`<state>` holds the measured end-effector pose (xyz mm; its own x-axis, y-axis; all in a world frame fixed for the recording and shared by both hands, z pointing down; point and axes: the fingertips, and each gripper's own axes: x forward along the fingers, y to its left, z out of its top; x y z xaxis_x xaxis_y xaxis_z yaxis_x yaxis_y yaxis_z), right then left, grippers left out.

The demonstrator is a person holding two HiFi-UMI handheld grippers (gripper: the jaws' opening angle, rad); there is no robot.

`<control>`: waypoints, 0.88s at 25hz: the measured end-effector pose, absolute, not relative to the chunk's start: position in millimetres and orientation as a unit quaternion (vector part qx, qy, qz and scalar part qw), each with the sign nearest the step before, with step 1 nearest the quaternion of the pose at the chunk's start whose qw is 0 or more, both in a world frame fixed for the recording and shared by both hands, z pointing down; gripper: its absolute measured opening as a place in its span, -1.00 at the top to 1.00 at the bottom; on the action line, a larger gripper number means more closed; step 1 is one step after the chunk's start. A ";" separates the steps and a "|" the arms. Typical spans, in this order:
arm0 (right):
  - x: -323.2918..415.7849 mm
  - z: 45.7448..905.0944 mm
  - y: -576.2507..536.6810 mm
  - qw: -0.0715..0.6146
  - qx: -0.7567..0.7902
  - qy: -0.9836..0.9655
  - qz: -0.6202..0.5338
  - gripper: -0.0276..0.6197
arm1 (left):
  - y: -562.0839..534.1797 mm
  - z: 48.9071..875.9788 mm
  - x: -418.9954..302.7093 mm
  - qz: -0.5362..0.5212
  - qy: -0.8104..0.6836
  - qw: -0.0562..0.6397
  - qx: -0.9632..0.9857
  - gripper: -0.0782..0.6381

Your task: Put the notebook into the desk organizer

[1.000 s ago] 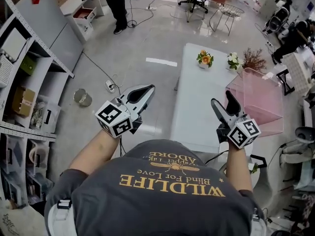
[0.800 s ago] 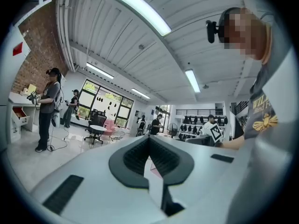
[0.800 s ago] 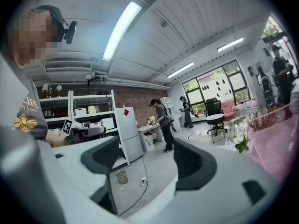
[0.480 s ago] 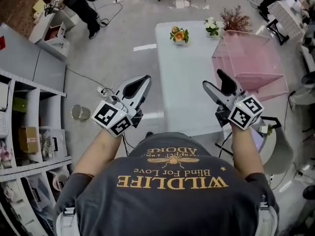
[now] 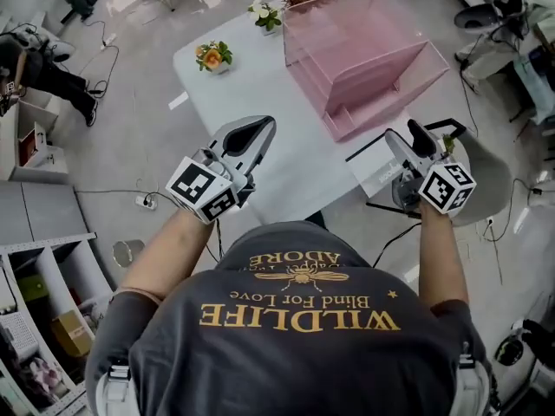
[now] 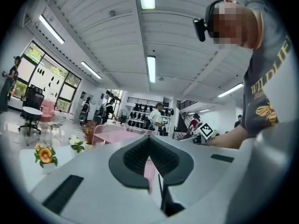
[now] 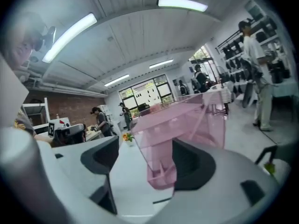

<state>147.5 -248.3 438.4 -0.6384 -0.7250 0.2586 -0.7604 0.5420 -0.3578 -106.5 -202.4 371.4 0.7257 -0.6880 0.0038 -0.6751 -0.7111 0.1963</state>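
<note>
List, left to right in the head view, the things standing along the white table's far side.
Small pot of orange flowers → small pot of white flowers → pink translucent plastic desk organizer.

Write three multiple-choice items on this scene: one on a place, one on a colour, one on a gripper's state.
1. Where does the desk organizer stand?
A) on the white table
B) on the floor
C) on a shelf

2. What colour is the desk organizer?
A) blue
B) pink
C) green

3. How do the right gripper jaws stand?
A) shut on a notebook
B) apart, holding nothing
C) shut on a flower

Answers:
1 A: the head view shows it resting on the tabletop.
2 B: its walls are see-through pink.
3 B: the right gripper view shows a wide gap between the jaws.
</note>
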 end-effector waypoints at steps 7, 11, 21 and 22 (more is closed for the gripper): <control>271.0 549.9 -234.1 0.033 0.538 -0.769 0.345 -0.18 | -220.8 402.6 -10.5 -0.003 -0.276 0.116 0.954 0.78; 303.1 639.1 -217.4 0.029 0.550 -0.696 0.460 -0.18 | -221.6 414.9 23.8 0.018 -0.248 0.118 0.961 0.78; 290.6 729.4 -223.0 0.015 0.516 -0.647 0.561 0.25 | -223.3 434.6 30.4 0.049 -0.252 0.131 0.958 0.78; 290.4 728.2 -223.7 0.023 0.518 -0.649 0.556 0.48 | -223.6 435.2 29.3 0.048 -0.254 0.130 0.957 0.78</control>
